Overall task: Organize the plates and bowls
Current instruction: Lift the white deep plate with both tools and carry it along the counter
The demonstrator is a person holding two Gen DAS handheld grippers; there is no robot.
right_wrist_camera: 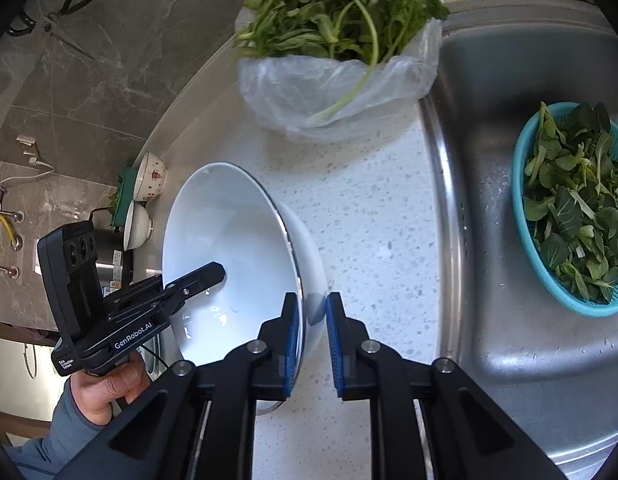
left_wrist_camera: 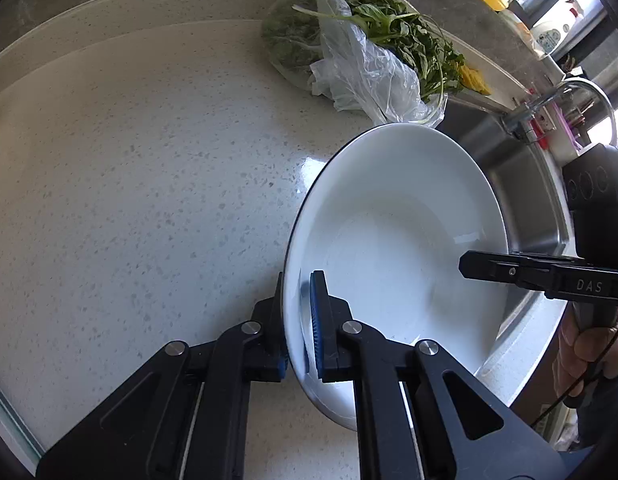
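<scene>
Both grippers angle steeply downward, the left gripper (left_wrist_camera: 299,320) and right gripper (right_wrist_camera: 313,344) each clamping opposite rims of the empty white bowl (left_wrist_camera: 397,248), tilted above the speckled counter (left_wrist_camera: 149,200) beside the sink (right_wrist_camera: 509,240), where a blue colander (right_wrist_camera: 525,216) holds greens.

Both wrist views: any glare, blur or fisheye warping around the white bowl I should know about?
Left wrist view: sharp, no blur; a bright glare patch on the countertop beside the white bowl; window light is blown out at the right edge. Right wrist view: sharp too; the sink rim bows from fisheye distortion, corners are black.
</scene>
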